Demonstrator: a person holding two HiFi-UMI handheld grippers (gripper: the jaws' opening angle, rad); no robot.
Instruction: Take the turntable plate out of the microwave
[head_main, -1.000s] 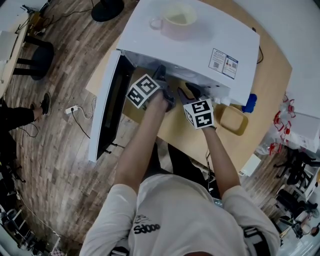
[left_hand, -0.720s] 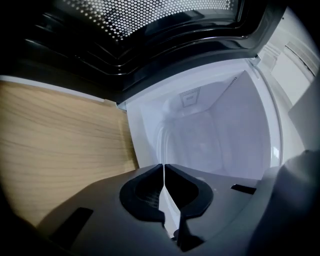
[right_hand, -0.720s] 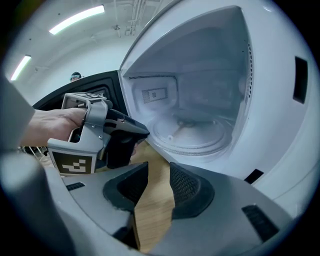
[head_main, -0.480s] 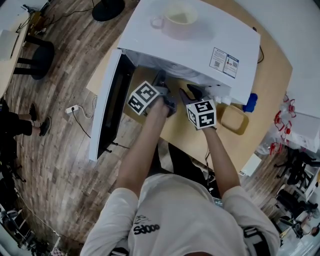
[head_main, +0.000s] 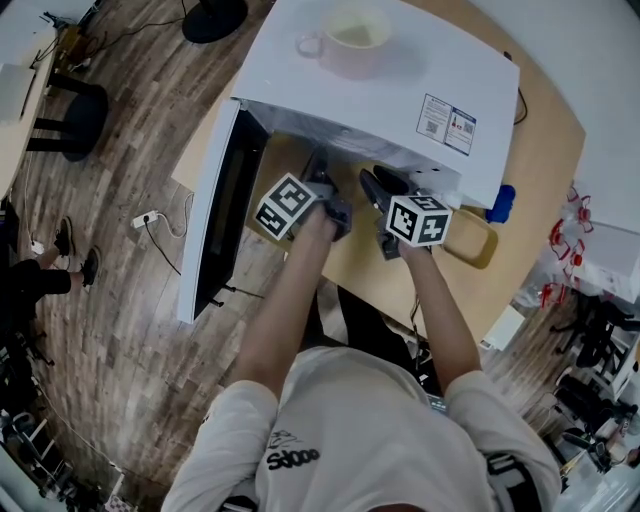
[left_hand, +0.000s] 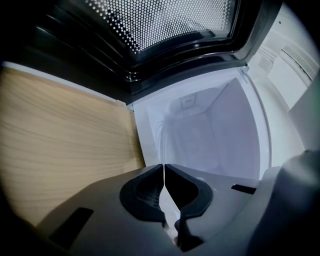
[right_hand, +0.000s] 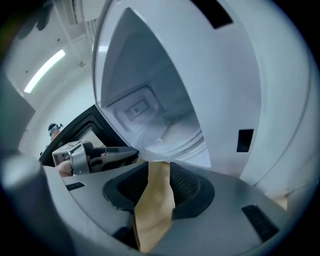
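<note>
The wooden desk (head_main: 545, 150) carries the white microwave (head_main: 400, 95), its door (head_main: 212, 215) swung open. The turntable plate (right_hand: 175, 140) lies inside the cavity. At the opening, the left claw (left_hand: 163, 170) is closed on nothing, and the right claw (right_hand: 159, 172) stands open and empty.

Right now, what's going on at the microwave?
A person holds a gripper in each hand at the mouth of a white microwave on a wooden table, with its door swung open. The left gripper points into the cavity, jaws shut on nothing. The right gripper has its jaws apart and empty. The turntable plate sits on the cavity floor, untouched. A mug stands on top of the microwave.
</note>
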